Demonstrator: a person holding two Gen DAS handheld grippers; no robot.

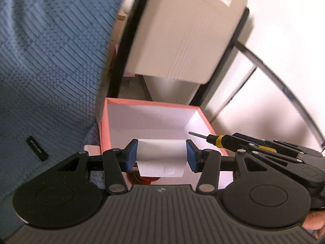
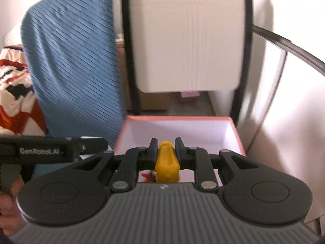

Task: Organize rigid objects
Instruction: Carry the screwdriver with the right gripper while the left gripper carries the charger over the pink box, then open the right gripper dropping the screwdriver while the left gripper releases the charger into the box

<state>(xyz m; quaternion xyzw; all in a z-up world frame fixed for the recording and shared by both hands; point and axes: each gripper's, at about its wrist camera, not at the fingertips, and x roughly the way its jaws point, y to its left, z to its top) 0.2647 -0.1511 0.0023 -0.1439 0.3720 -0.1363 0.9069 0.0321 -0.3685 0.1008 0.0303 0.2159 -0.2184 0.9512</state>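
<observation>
Two tongs up, both loaded. Left tongs [image 1: 161, 155]: jaws about half open, blue pads [image 1: 131, 154] clamped on the sides of a small white cardboard box [image 1: 161, 158], held over the near edge of an open pink cardboard box with white lining [image 1: 105, 122]. Right tongs [image 2: 164, 152]: jaws nearly closed, pinching the yellow handle of a screwdriver with black collar and dark metal shaft [image 2: 167, 162]. In the left view the shaft tip [image 1: 196, 135] pokes in over the pink box's right rim. Something red [image 1: 142, 180] lies low in the pink box, mostly hidden, can't identify. Behind the pink box: a beige plastic appliance in a black frame [image 2: 189, 40]. Blue ribbed fabric [image 1: 50, 61] to the left of it. A hand [image 2: 8, 203] grips the left tongs' handle at the right view's edge.
</observation>
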